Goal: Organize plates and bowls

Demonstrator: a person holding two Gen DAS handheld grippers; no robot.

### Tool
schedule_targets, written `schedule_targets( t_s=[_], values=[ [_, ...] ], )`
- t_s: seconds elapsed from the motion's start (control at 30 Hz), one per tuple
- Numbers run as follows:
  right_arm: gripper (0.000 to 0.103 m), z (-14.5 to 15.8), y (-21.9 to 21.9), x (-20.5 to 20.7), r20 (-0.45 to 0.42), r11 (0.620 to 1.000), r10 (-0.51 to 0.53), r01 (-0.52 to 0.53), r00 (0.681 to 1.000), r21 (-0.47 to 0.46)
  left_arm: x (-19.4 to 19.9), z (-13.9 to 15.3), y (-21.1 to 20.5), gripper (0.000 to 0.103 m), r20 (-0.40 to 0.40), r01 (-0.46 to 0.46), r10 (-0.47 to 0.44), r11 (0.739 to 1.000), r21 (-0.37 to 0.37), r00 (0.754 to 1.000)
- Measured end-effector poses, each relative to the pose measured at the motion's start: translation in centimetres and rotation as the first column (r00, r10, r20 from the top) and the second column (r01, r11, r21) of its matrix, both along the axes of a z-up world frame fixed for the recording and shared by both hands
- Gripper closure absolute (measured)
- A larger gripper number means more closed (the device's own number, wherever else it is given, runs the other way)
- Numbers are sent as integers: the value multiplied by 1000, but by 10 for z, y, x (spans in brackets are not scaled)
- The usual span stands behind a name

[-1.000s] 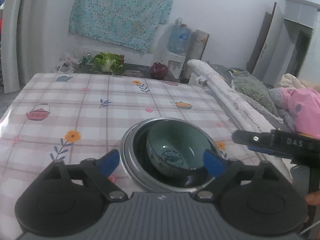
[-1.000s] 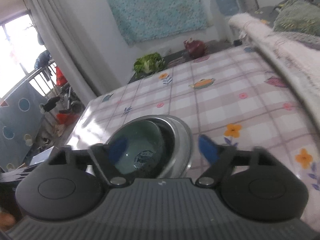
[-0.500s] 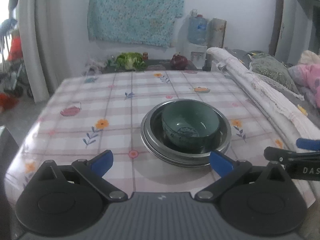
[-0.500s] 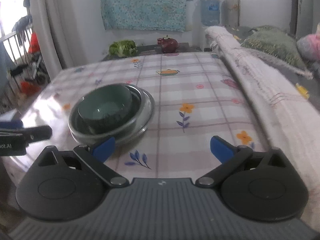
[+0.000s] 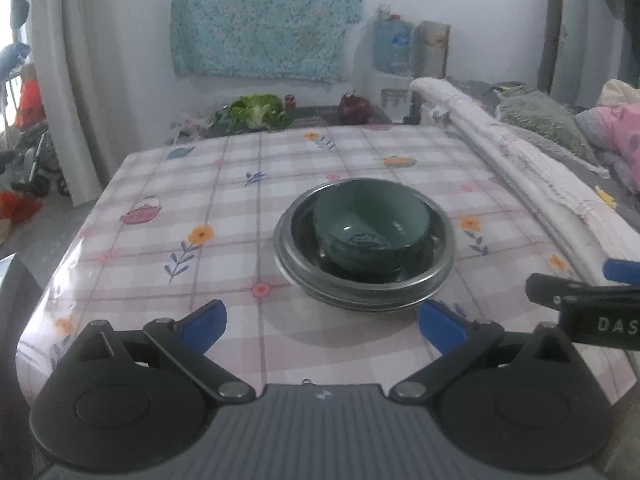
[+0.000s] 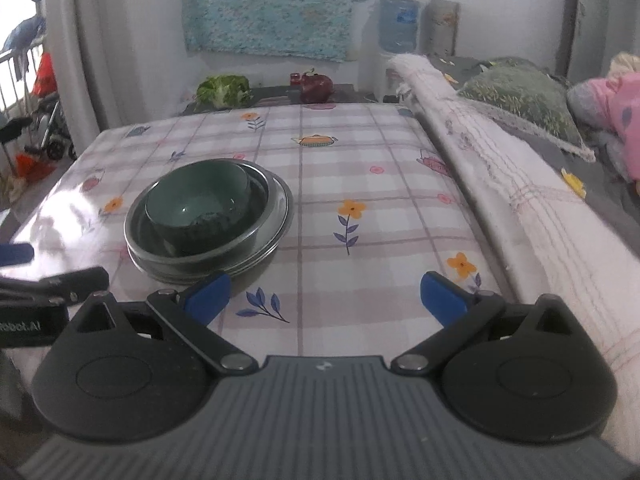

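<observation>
Plates of shiny round steel (image 5: 364, 280) lie stacked mid-table on the pink checked floral tablecloth (image 5: 168, 216); inside them sits a round green ceramic bowl (image 5: 370, 226); left gripper (image 5: 322, 322) and right gripper (image 6: 324, 298) gape wide, empty.

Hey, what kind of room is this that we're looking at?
Probably a lived-in home room that serves for both eating and sleeping: a table with a flowery plaid cloth bearing a bowl in metal plates, bedding right beside it, and a water jug by the wall.
</observation>
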State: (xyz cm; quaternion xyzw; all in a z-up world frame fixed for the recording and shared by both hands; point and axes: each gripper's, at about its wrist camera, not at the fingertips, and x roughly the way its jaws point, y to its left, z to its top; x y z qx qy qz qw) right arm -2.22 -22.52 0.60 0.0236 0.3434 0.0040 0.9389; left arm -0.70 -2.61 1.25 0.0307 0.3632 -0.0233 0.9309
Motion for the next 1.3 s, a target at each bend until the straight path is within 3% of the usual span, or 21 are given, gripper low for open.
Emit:
schedule_targets(
  t_s=[0.13,0.43,0.77,1.3],
  values=[
    [1,-6,0,5,-37,998,-3,5,999,65,7,-3,5,0,-34,-58,58,998,20,998],
    [1,-14,13,18,-82,995,51,-44,995,87,18,-11,18,0,-134,-127,128,992,11,983],
    [1,-11,20,24,-103,996,68,-62,992,63,24,-13,12,0,-187,-104,106,994,20,977],
    [1,-16,17,25,-151,995,77,-67,986,68,27,-13,4,0,-188,-77,78,997,13,979]
  ],
)
